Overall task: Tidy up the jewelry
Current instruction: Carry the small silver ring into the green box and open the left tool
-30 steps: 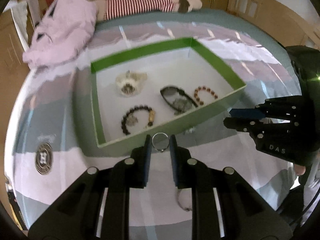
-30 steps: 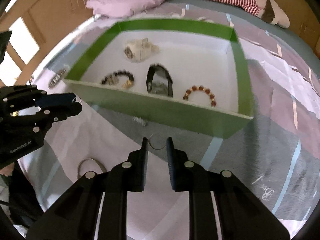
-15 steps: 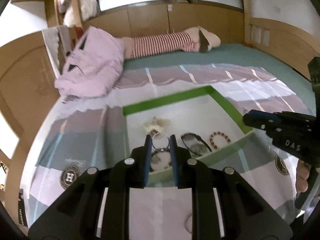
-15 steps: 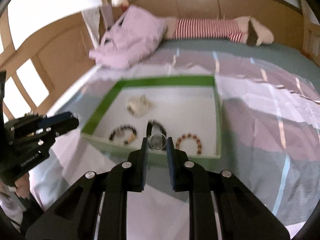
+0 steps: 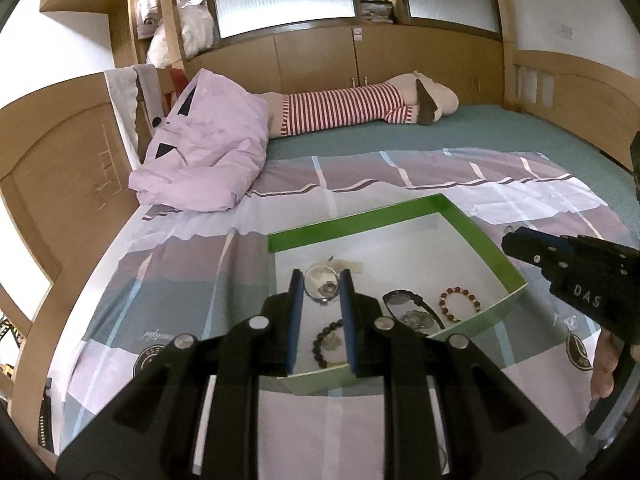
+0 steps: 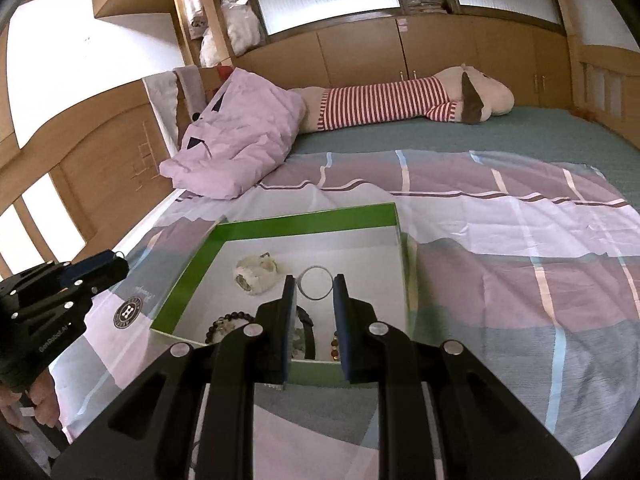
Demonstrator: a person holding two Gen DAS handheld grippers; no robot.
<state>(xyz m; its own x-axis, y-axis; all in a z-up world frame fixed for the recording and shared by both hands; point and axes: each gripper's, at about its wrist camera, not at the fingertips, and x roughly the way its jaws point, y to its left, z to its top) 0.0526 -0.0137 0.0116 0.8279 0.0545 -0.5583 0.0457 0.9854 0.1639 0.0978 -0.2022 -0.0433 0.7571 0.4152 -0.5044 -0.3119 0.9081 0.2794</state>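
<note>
Left wrist view: our left gripper (image 5: 322,289) pinches a ring (image 5: 320,286) above the green box (image 5: 494,256); our right gripper (image 6: 314,286) clamps a bangle (image 6: 316,283) over it too.

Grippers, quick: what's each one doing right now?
Left gripper: closed on a silver ring.
Right gripper: closed on a thin hoop.
</note>
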